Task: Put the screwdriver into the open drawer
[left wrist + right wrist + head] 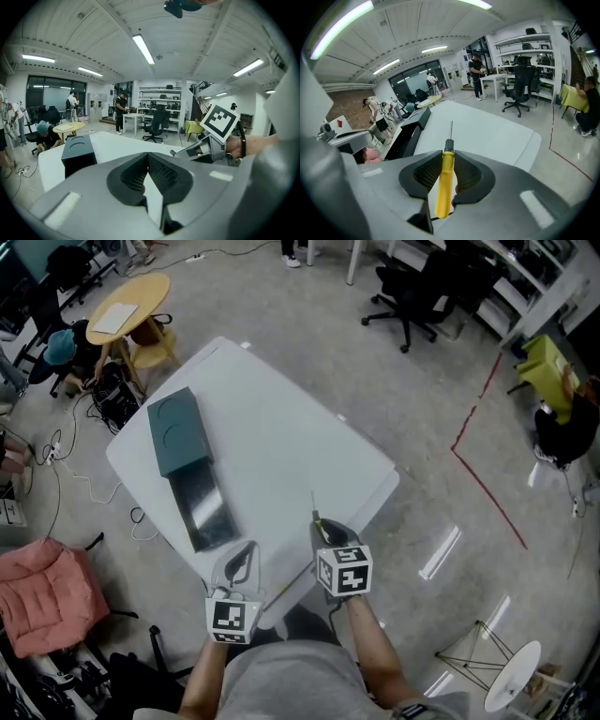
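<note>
Head view: white table (281, 446) carrying the open drawer (202, 507), grey floor (431, 409) around

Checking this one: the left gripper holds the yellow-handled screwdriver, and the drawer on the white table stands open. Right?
Wrong gripper. The right gripper holds the screwdriver, as the right gripper view shows; the left gripper is empty. The drawer on the table does stand open.

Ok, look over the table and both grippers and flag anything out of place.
Nothing stands out. The right gripper grips the screwdriver straight along its jaws. The drawer stands pulled open from its dark cabinet on the white table. The left gripper is shut and empty.
</note>
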### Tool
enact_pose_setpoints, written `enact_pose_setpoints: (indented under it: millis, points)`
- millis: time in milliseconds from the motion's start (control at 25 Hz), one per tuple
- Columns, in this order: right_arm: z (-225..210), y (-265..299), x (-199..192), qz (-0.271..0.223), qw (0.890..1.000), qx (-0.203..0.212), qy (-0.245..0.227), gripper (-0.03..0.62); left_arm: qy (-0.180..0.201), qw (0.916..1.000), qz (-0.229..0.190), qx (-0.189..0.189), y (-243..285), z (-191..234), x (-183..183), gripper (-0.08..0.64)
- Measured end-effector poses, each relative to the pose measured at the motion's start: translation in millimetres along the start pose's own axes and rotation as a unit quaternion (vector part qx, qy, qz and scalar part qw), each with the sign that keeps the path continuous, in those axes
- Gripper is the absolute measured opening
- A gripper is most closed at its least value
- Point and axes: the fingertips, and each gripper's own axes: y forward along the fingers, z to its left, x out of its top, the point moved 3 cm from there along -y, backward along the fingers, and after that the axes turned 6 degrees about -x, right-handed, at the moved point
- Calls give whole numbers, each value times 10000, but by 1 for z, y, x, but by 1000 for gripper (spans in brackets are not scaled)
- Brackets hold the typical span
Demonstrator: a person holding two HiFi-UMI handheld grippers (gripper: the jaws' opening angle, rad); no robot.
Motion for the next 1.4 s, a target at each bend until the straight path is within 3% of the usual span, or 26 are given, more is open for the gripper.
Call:
enact_pose_setpoints:
  millis: [640,1400]
  points:
    - [107,-28,20,-325,9952,705,-597,81,-174,9953,-402,866,-85,50,5,12]
    - [224,21,29,20,9860,1298,-1045,81,-576,9865,-403,1477,-139,141,-17,12]
